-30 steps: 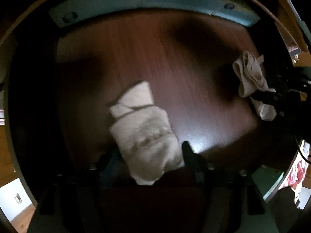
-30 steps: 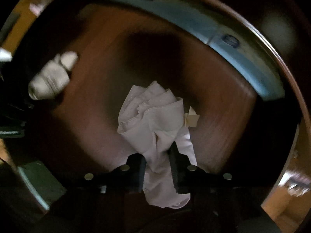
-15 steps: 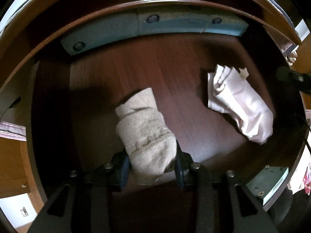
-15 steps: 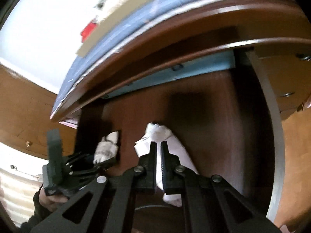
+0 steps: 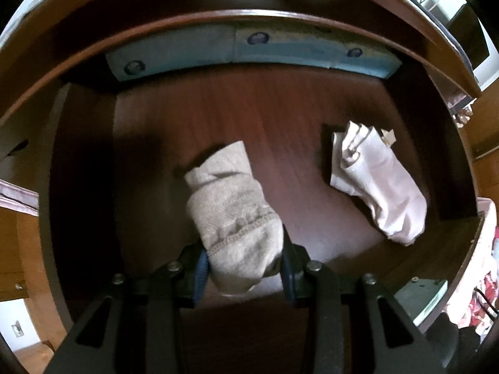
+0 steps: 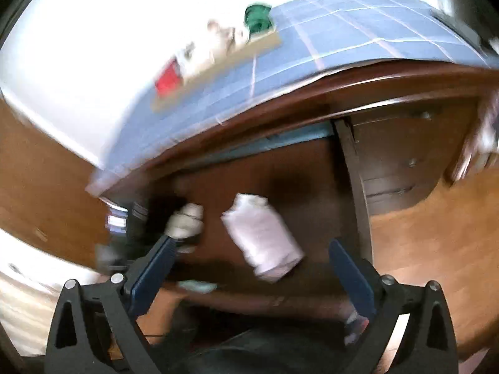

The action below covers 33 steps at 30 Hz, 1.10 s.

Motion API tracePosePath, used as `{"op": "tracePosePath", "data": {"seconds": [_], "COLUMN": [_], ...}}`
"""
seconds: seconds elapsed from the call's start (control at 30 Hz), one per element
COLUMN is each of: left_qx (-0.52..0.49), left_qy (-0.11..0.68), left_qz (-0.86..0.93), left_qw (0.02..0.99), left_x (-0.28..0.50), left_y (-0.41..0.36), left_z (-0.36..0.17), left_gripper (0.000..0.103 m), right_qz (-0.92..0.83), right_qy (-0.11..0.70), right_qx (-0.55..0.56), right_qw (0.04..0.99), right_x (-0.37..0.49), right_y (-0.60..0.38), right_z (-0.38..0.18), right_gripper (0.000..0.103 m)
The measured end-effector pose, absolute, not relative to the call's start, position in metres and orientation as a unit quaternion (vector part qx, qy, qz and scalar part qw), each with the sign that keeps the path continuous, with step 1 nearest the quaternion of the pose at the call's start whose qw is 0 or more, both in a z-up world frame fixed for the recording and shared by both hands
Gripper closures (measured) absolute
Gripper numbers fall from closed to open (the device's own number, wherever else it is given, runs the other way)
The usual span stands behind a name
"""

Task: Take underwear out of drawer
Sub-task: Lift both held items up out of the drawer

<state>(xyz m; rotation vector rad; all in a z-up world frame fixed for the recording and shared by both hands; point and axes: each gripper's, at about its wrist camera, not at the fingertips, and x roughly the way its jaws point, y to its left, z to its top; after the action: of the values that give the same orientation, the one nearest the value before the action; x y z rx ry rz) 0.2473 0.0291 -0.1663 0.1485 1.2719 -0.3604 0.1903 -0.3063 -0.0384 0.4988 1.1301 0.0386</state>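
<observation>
A rolled bundle of beige knitted underwear (image 5: 234,218) sits pinched between the two pads of the left tongs (image 5: 241,268), gripped at its near, hemmed end. Its far end points toward the back of the open drawer (image 5: 218,115). It hangs just above the drawer's dark reddish wood floor or rests lightly on it; the view from above does not settle which. Gripping one end probably lets the roll come up in one piece without unfolding.

To the right of it, well apart, a second piece, pale pinkish-white underwear (image 5: 377,187), lies loosely folded on the drawer floor near the right wall. Nothing touches it. In the right wrist view, which is blurred, this pale piece (image 6: 262,237) appears beyond and between the fingers of the right tongs (image 6: 252,268), but clear of them: these tongs are spreading wide and hold nothing. They sit above the drawer's front edge, so the pale piece seems to have been let go inside the drawer, not taken out.

A light blue strip (image 5: 249,50) lines the back wall of the drawer. Above it, the table (image 6: 327,46) is covered with a blue checked cloth and carries a blurred tray of small items (image 6: 215,53). Brown wooden flooring shows to the right.

Judging by this, neither piece has left the drawer yet.
</observation>
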Motion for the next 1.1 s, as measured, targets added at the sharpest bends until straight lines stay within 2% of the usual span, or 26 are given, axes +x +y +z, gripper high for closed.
{"op": "tracePosePath", "data": {"seconds": [0.1,0.17,0.2,0.23,0.47,0.57,0.7,0.77,0.83,0.87,1.1], "left_qx": [0.061,0.055,0.053,0.054,0.073,0.075,0.077,0.078,0.080,0.081,0.083], "left_qy": [0.588,0.587,0.586,0.584,0.568,0.570,0.574,0.574,0.575,0.576,0.588], "left_qz": [-0.167,-0.169,-0.172,-0.175,-0.170,-0.167,-0.166,-0.164,-0.161,-0.160,-0.157], "left_qw": [0.789,0.790,0.790,0.791,0.802,0.801,0.798,0.799,0.798,0.798,0.789], "left_x": [0.246,0.248,0.247,0.246,0.237,0.236,0.237,0.237,0.241,0.241,0.244], "left_y": [0.037,0.041,0.042,0.043,0.042,0.044,0.045,0.043,0.036,0.035,0.033], "left_z": [-0.163,-0.166,-0.166,-0.165,-0.156,-0.153,-0.154,-0.154,-0.159,-0.159,-0.162], "left_gripper": [0.066,0.066,0.066,0.066,0.066,0.066,0.066,0.066,0.066,0.066,0.066], "right_qz": [0.039,0.046,0.034,0.028,0.018,0.020,0.024,0.024,0.039,0.049,0.065], "right_qy": [0.586,0.621,0.636,0.645,0.710,0.740,0.742,0.740,0.736,0.736,0.706], "right_qx": [0.188,0.143,0.104,0.081,0.012,0.016,0.002,0.008,0.010,0.017,0.091], "right_qw": [0.787,0.769,0.764,0.759,0.704,0.672,0.670,0.672,0.675,0.675,0.700], "right_x": [0.232,0.249,0.254,0.259,0.285,0.292,0.294,0.291,0.285,0.282,0.259], "right_y": [-0.281,-0.265,-0.260,-0.254,-0.235,-0.233,-0.230,-0.231,-0.229,-0.228,-0.253], "right_z": [-0.092,-0.119,-0.129,-0.137,-0.177,-0.192,-0.196,-0.195,-0.189,-0.187,-0.178], "right_gripper": [0.003,0.011,0.020,0.024,0.024,0.024,0.025,0.031,0.063,0.069,0.078]}}
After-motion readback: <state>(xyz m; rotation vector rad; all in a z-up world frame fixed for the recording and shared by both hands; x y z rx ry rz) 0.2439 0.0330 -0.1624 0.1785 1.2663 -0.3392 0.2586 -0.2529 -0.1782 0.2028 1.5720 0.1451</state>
